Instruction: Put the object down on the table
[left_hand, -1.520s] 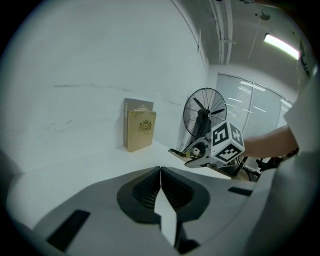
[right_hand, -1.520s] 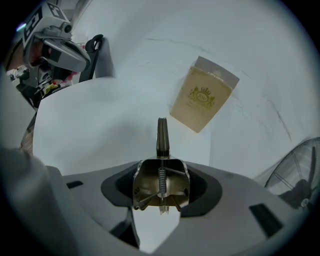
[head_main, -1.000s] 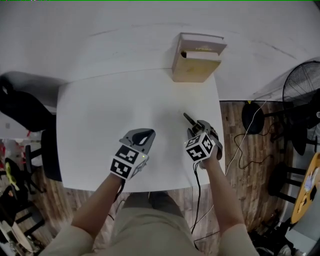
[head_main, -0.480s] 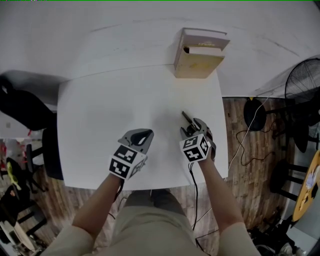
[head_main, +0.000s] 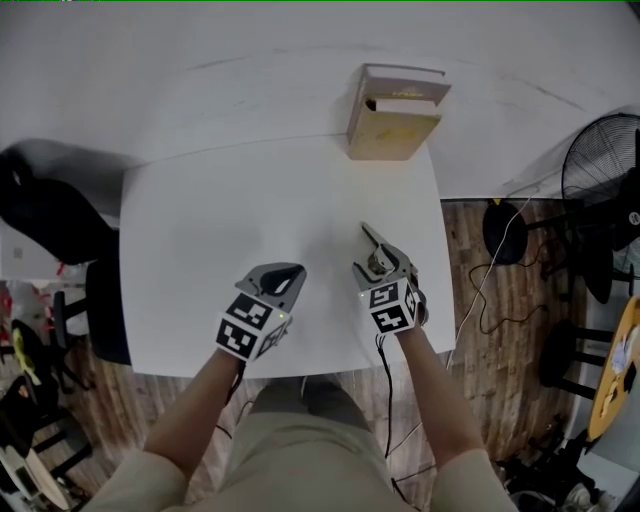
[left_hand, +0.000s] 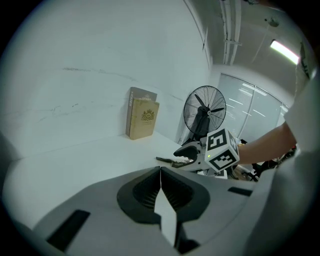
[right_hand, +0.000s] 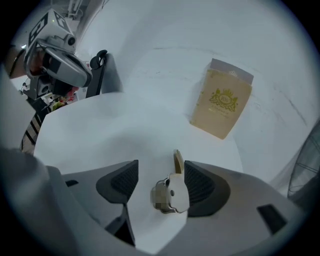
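Where the white table (head_main: 200, 220) meets the wall, head view: a tan box (head_main: 392, 125) stands, wooden floor (head_main: 490, 330) at right.
Left gripper view: left gripper (left_hand: 160, 171) clenched, empty. Right gripper view: right gripper (right_hand: 161, 170), tilted down, has just been spreading its jaws, with the small metal object (right_hand: 177, 192) loose between them, beside the right-hand pad.

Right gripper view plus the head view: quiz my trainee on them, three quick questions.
1. True or false: the left gripper's fingers are closed with nothing between them.
2. What stands at the table's far edge? A) tan book B) mug C) bowl
3. Fill in: the small metal object sits between the right gripper's ____ fingers.
Key: 1 true. 2 A, the tan book. 3 open; they have just been opening.
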